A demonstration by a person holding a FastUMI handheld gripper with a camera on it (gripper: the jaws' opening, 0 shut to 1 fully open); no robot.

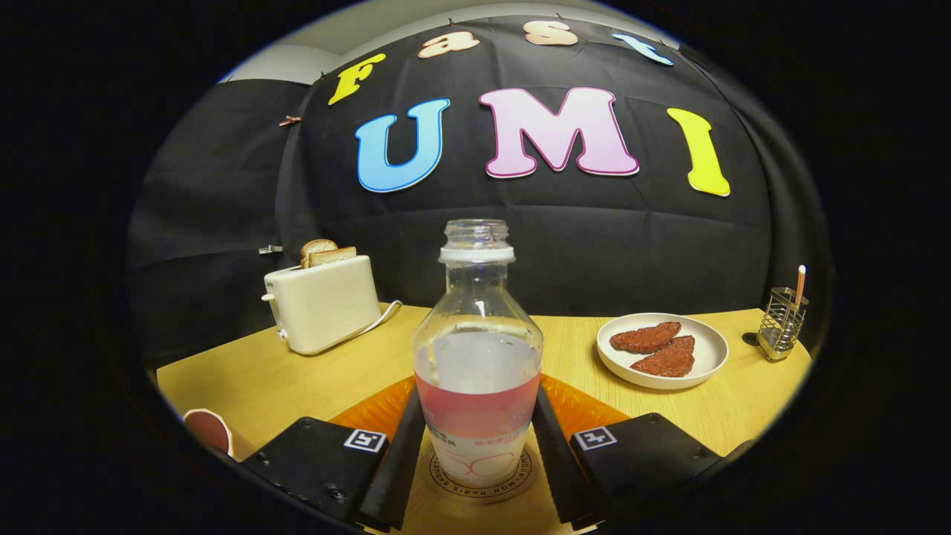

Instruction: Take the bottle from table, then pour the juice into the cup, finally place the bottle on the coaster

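Wooden table (297, 379): we see bottle (477, 349) upright on coaster (483, 483), cap off. Gripper (477, 453) fingers flank its base, contact unclear. Cup (209, 429) near front-left edge.

Lettering on the coaster, coded tags on the gripper

Between the fingers, the coaster (475, 492) carries a printed ring of capitals under the bottle (478, 349); "MON PARIS" reads clearly, the rest is cut off. The bottle's label print is too small to read. The gripper (478, 394), its fingers closed against the bottle's sides, bears a square black-and-white marker on its left block (365, 440) and another on its right block (595, 438).
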